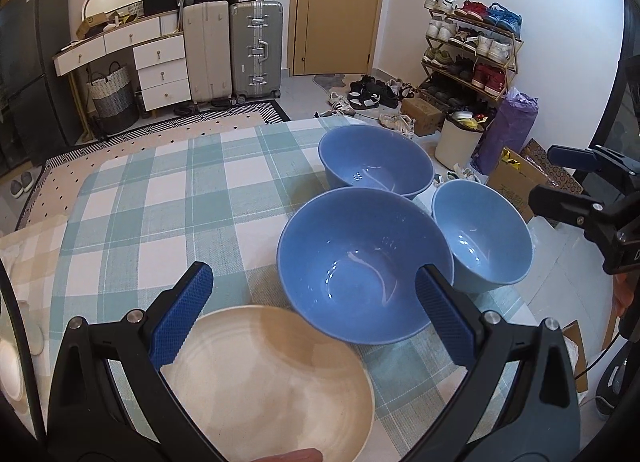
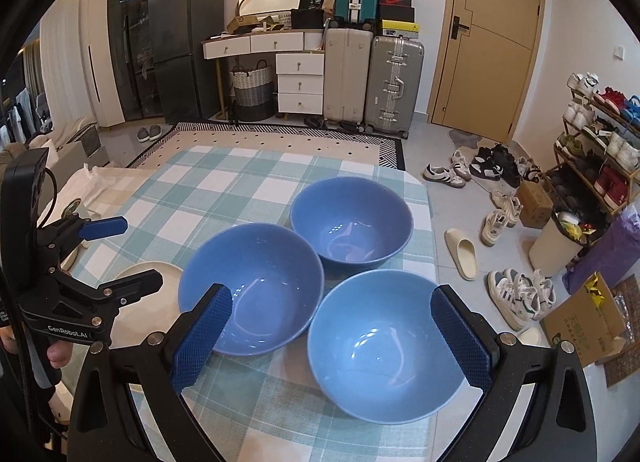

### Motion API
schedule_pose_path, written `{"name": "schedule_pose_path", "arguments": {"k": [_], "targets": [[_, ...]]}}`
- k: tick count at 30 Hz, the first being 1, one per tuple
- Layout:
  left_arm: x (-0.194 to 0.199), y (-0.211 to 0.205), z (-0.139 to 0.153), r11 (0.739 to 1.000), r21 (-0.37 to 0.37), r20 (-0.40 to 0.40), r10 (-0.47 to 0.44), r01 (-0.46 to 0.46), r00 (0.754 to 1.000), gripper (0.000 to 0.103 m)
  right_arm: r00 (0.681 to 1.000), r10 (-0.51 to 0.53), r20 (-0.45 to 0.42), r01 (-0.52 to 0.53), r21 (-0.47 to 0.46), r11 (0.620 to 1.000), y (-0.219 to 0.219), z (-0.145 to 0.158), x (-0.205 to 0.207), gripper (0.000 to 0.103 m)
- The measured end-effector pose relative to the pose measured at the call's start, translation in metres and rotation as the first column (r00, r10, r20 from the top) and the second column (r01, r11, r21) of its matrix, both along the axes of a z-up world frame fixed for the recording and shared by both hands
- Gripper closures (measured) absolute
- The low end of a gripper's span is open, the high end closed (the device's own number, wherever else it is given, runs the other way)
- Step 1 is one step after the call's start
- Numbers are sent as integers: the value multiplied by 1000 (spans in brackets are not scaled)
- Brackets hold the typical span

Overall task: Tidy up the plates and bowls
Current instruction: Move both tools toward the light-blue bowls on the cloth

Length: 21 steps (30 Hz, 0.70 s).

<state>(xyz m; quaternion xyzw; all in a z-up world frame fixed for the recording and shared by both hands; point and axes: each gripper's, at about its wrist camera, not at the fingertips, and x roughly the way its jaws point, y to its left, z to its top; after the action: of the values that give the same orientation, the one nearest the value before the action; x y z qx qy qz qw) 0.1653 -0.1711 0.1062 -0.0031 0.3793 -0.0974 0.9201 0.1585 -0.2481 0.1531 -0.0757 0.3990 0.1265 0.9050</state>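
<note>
A: What is hidden or cut off?

B: The cream plate (image 1: 272, 378) runs under the left gripper (image 1: 316, 298) and off the bottom of the left wrist view. In the right wrist view that gripper's black frame covers most of the plate (image 2: 140, 302). A bit of finger (image 1: 296, 454) shows at the bottom edge below the plate, too cropped to say more. At the far left a round object (image 1: 12, 366) sits half out of view and I cannot make it out.

A: Where are the bowls, taking the plate as the mark?

B: All stand on the checked cloth (image 1: 160, 190). The near bowl (image 1: 364, 262) is just right of the plate and beyond it, almost touching its rim. The far bowl (image 1: 376, 160) lies further back. The right bowl (image 1: 480, 234) is furthest right, close against the near bowl, by the cloth's edge.

A: Which way do they face?

B: All three are upright, mouths up. Round things, so no long axis. The plate lies flat.

A: And the grippers?

B: The left one hangs over the plate, pointing toward the near bowl, fingers spread wide and holding nothing. The right gripper (image 2: 332, 322) is also wide apart and empty, hanging over the right bowl (image 2: 384, 342), the blue pads (image 2: 202, 338) either side of it. A hand (image 2: 58, 356) grips the left gripper's handle.
</note>
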Motion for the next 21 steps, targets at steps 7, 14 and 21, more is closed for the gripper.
{"name": "schedule_pose_path", "arguments": {"k": [7, 14, 21], "targets": [[22, -6, 7, 1000, -5, -17, -19, 19, 1000, 2, 1000, -16, -7, 16, 1, 1000, -7, 9, 17, 2], [46, -9, 9, 999, -15, -35, -30, 29, 999, 2, 999, -35, -18, 35, 8, 999, -15, 12, 37, 2], [75, -13, 4, 1000, -11, -67, -29, 28, 997, 2, 998, -58, -40, 59, 27, 998, -29, 9, 60, 2]]}}
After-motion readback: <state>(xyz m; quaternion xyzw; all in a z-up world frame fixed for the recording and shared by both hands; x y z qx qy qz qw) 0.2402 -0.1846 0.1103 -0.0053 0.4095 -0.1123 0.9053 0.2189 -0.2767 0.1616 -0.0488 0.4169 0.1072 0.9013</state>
